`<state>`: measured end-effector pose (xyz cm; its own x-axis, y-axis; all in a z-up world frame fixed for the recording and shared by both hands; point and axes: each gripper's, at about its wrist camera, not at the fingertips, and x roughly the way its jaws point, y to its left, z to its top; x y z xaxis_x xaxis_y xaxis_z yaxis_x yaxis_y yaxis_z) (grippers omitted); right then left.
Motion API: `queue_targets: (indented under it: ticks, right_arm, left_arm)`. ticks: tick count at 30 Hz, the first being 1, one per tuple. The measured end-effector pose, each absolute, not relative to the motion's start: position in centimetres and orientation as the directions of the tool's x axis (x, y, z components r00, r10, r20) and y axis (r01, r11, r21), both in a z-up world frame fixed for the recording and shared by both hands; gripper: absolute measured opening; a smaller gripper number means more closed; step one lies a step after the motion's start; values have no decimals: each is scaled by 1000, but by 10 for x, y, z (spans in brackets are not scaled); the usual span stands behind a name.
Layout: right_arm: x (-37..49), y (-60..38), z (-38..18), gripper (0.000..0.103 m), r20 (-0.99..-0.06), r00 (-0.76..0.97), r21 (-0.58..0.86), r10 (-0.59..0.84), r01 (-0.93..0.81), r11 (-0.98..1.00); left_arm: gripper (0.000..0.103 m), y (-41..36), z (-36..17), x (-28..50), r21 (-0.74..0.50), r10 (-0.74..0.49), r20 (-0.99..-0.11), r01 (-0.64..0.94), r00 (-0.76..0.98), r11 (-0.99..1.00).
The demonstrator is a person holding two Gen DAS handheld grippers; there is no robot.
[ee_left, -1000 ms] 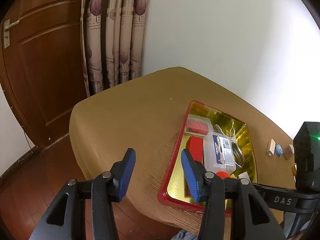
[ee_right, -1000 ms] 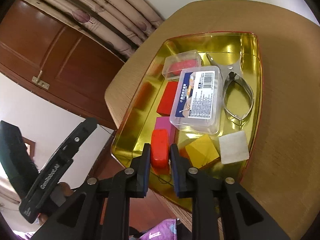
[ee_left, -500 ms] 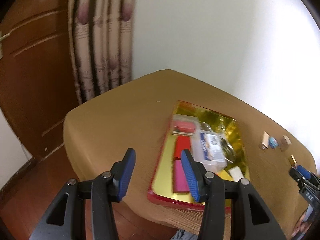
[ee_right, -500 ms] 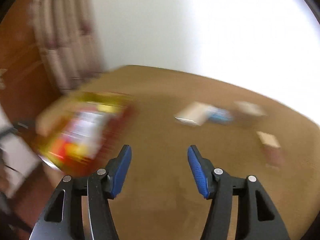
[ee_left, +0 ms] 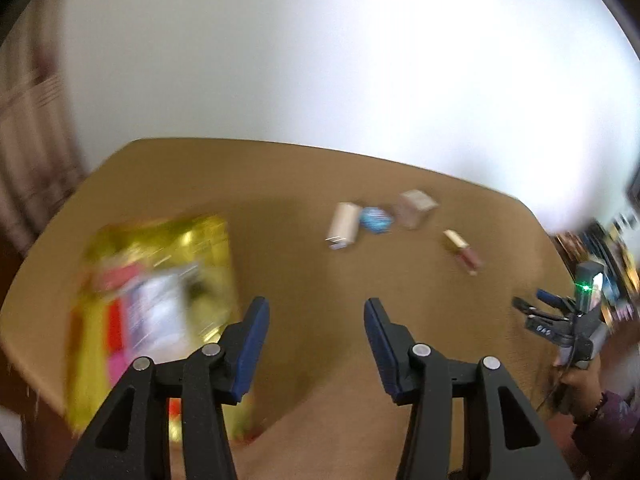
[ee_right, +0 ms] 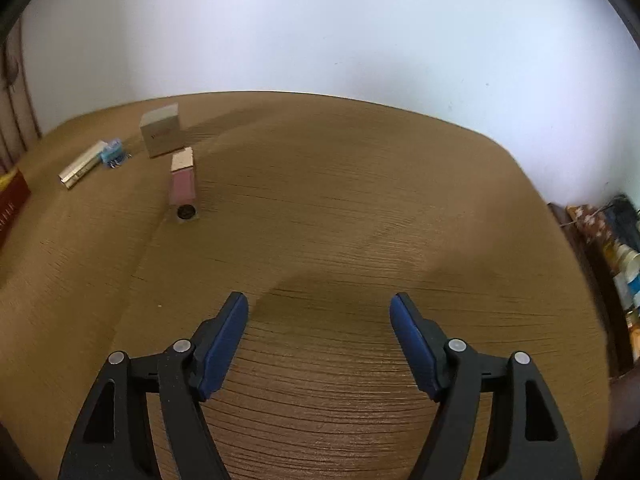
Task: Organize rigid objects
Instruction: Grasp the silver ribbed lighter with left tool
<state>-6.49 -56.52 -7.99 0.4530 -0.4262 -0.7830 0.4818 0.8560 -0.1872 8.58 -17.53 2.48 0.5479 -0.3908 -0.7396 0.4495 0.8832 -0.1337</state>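
Brown tablecloth [ee_right: 360, 208] | pink box [ee_right: 183, 184] beside cardboard cube [ee_right: 161, 136]

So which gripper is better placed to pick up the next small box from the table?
Probably the right gripper: open, empty and steady, with the pink box ahead. The left gripper is open too, but its view is blurred.

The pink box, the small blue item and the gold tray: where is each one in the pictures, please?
pink box [ee_right: 183, 187], right wrist view, on its pink upper face.
small blue item [ee_right: 111, 152], right wrist view, on its top; too small to identify.
gold tray [ee_left: 208, 236], left wrist view, on its blurred bare gold floor.
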Motion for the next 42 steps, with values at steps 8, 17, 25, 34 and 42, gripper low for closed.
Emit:
queue_targets:
  ticks: [8, 17, 25, 34, 42]
  right_arm:
    - [-84, -566, -69, 81, -774, 534, -64, -340, 468, 882]
    - [-83, -571, -70, 81, -777, 574, 19, -258, 431, 902]
    - [-77, -570, -75, 81, -787, 571, 32, -234, 415, 909]
    - [-72, -568, -79, 81, -803, 551, 23, -225, 407, 913]
    - [-64, -565, -75, 81, -801, 571, 45, -179, 356, 933]
  left_arm:
    - [52, -290, -10, 173, 80, -270, -828, 581, 491, 810]
    - [52, -326, -59, 225, 102, -204, -897, 632, 393, 768]
    - [52, -327, -84, 261, 106, -154, -926, 629, 345, 770]
    - [30, -315, -101, 280, -29, -221, -934, 556, 282, 831]
    - [29, -291, -81, 221, -81, -285, -887, 485, 364, 871]
